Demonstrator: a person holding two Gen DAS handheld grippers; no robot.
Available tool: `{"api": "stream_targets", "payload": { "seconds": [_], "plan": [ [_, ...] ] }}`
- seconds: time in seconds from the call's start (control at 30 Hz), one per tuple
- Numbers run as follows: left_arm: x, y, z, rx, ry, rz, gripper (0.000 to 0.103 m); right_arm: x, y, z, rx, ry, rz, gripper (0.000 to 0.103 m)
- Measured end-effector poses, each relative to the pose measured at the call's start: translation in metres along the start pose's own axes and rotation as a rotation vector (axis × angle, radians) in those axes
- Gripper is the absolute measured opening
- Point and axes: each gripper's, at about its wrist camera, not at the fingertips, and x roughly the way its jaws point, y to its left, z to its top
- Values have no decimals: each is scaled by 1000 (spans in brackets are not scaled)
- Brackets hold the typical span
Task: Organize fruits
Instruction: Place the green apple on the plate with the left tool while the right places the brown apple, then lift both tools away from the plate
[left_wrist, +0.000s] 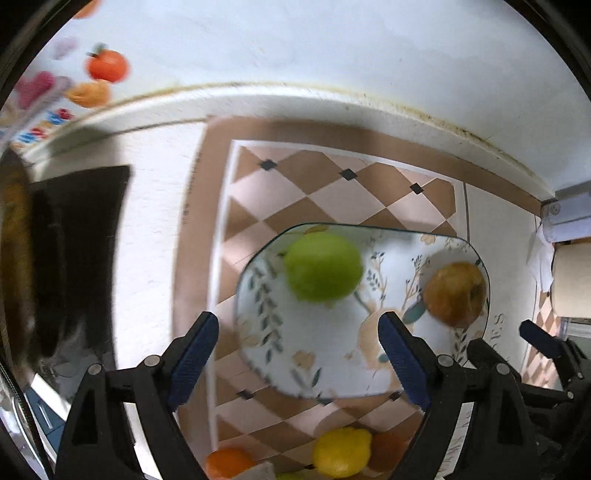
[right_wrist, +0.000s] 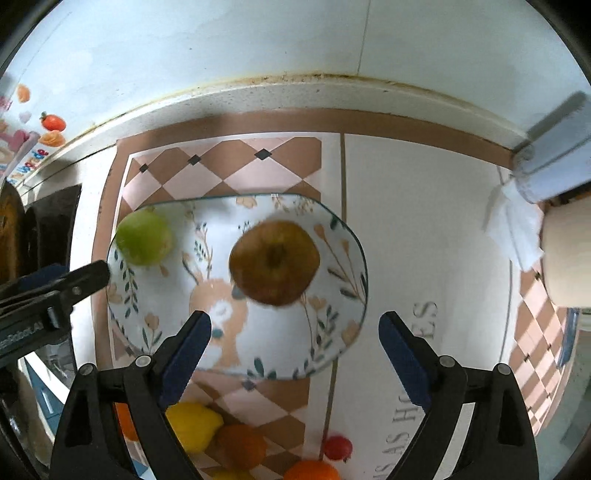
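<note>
A floral plate (left_wrist: 325, 365) (right_wrist: 280, 347) lies on a checkered mat. A green apple (left_wrist: 323, 266) (right_wrist: 144, 238) rests at the plate's left side, and a brownish-yellow apple (left_wrist: 454, 293) (right_wrist: 275, 262) rests to its right. My left gripper (left_wrist: 297, 325) points down over the plate with its jaws wide. The green apple lies free just beyond its fingertips. My right gripper (right_wrist: 294, 319) hangs open over the brownish apple, touching nothing. One finger of each gripper shows at the edge of the other's view.
Near the mat's front edge lie a lemon (left_wrist: 341, 452) (right_wrist: 192, 424), oranges (left_wrist: 227, 461) (right_wrist: 240, 445) and a small red fruit (right_wrist: 337, 447). A dark object (left_wrist: 74, 258) stands at the left. A paper roll (right_wrist: 565, 251) is at the right. The counter ends at a wall behind.
</note>
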Motion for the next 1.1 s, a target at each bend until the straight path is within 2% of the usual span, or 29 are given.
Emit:
{"api": "stream_targets", "payload": {
  "seconds": [0.17, 0.2, 0.3, 0.67, 1.1],
  "plan": [
    [-37, 4, -31, 16, -101, 62, 88, -23, 9, -31, 4, -57, -6, 94],
    [-38, 5, -28, 17, -113, 66, 88, -30, 10, -38, 2, -73, -7, 94],
    [-59, 10, -49, 23, -157, 76, 88, -49, 14, -58, -4, -111, -5, 94],
    [-130, 6, -119, 35, -276, 61, 88, -123, 25, -122, -23, -249, 1, 94],
    [-196, 3, -168, 30, -373, 16, 88, -209, 26, -180, -35, -374, 57, 94]
  ]
}}
